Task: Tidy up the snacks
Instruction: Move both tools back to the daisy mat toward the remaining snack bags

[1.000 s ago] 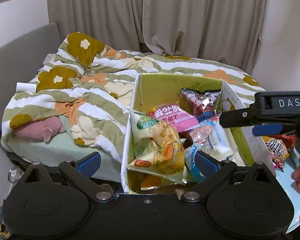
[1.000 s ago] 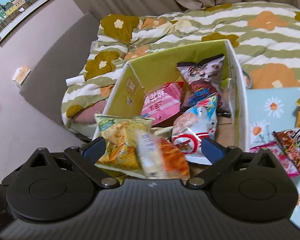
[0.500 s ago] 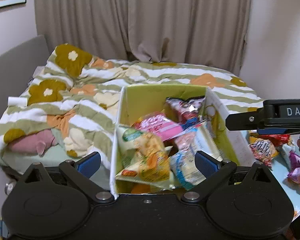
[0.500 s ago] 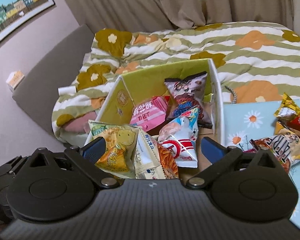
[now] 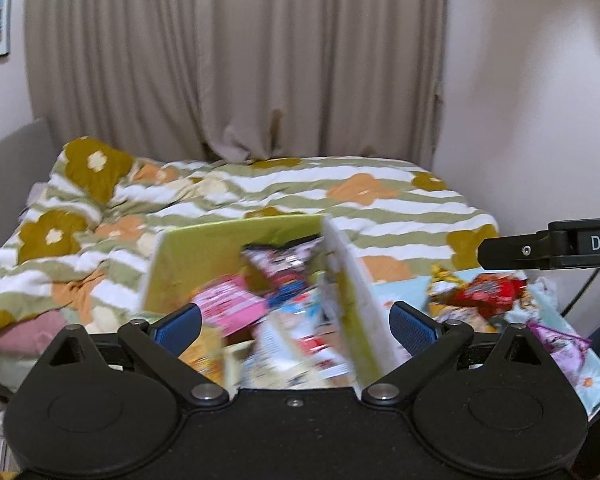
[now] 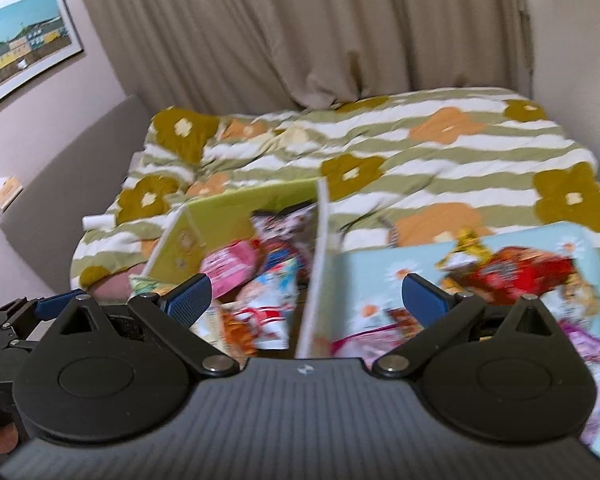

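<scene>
While a beige curtain (image 5: pixel 236 60) fills the wall from ten to two o'clock, a bed under a flowered striped duvet (image 6: pixel 440 148) spreads below it. On the duvet at six o'clock sits the green-lined box (image 5: pixel 204 252) crowded with snack packets (image 5: pixel 228 308); its white wall (image 6: pixel 316 264) separates them from the loose packets (image 6: pixel 512 272) on a pale blue daisy mat (image 6: pixel 364 276) at four o'clock. The left gripper (image 5: pixel 296 324) and right gripper (image 6: pixel 306 300) both stand spread wide, empty, above the box. A framed picture (image 6: pixel 20 64) hangs at ten o'clock. Motion blur smears the packet labels; each gripper body hides the box's near edge.
</scene>
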Tool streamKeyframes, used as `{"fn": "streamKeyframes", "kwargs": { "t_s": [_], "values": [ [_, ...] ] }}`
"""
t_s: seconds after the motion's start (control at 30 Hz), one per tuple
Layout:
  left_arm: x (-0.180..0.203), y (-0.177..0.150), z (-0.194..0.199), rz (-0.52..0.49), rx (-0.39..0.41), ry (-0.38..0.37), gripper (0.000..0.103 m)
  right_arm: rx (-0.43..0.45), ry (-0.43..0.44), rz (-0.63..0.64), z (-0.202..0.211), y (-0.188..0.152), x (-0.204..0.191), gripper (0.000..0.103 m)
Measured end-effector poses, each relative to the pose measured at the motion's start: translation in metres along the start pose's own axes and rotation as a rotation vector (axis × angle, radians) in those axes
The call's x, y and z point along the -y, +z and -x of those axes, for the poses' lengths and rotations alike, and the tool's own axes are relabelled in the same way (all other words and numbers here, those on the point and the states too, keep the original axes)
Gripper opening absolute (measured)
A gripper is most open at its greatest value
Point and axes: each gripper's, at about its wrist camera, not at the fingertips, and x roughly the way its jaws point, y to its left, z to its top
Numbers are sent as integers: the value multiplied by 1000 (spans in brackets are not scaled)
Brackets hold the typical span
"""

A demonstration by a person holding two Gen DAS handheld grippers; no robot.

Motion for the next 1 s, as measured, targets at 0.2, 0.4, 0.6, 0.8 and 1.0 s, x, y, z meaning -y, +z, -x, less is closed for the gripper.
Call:
{"fn": "streamKeyframes", "kwargs": {
  "t_s": [0.2,0.4,0.6,0.8,1.0],
  "values": [
    [59,12,-21,-59,-13,-81,102,27,-101,-38,27,5,58,103],
    [113,18,-49,-154,-50,-146,102,42,-208,-126,41,-2,114,103],
    [154,20,-83,-257,-107,-194,102,15,-290,-258,41,-21,169,103],
    [186,13,-126,-355,-192,-230,102,-27,-341,-387,36,-43,213,103],
    [213,-10,-175,-520,-263,-207,102,-76,-391,-474,21,-70,238,103]
  ]
}}
